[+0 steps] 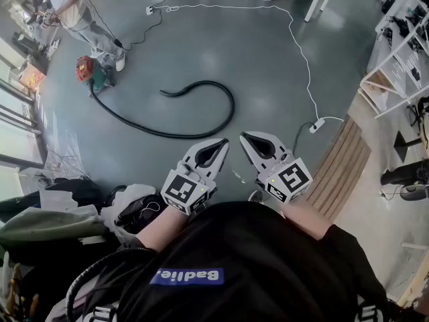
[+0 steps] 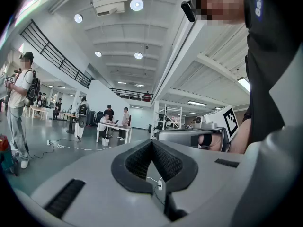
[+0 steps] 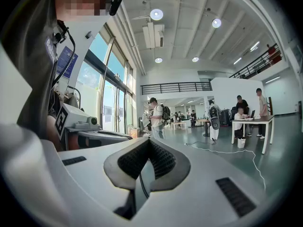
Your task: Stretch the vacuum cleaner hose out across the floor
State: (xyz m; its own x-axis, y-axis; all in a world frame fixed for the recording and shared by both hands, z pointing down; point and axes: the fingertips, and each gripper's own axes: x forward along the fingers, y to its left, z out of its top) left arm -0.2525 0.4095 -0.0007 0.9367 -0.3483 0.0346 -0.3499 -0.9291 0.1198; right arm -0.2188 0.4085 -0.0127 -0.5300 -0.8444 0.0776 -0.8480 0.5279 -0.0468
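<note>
Left gripper: the white-and-black left gripper [image 1: 223,141] was held level, close to the operator's chest. Its jaws were fully closed with nothing between them.
Right gripper: the matching right gripper [image 1: 244,137] sat just beside it, also level. Its jaws were likewise closed and empty.
Step in hand: judged to be the approach. The hose was untouched and well apart from both grippers.
Hose location: the long black flexible hose [image 1: 181,137] lay on the glossy grey floor [image 1: 268,66], ahead of the grippers and between them and the machine.
Hose axis: there was no single straight axis. The hose swept from the machine toward the operator and rightward, then bent through a hook-shaped loop and doubled back.
Free end: the tapered free end [image 1: 165,93] pointed left, back toward the machine.
Procedure: open one pair of jaws and grip across the hose just behind the free end. Draw it rightward, low to the floor, so the loop unrolls without kinking. Pull gently, since the machine would probably drag.
Fixed end: the red-and-green vacuum cleaner body [image 1: 90,72] stood far left, beside a standing bystander [image 1: 74,5].
Hazard: a white extension cable with socket strip [image 1: 317,124] crossed the floor to the right. The hose should be routed clear of it.
</note>
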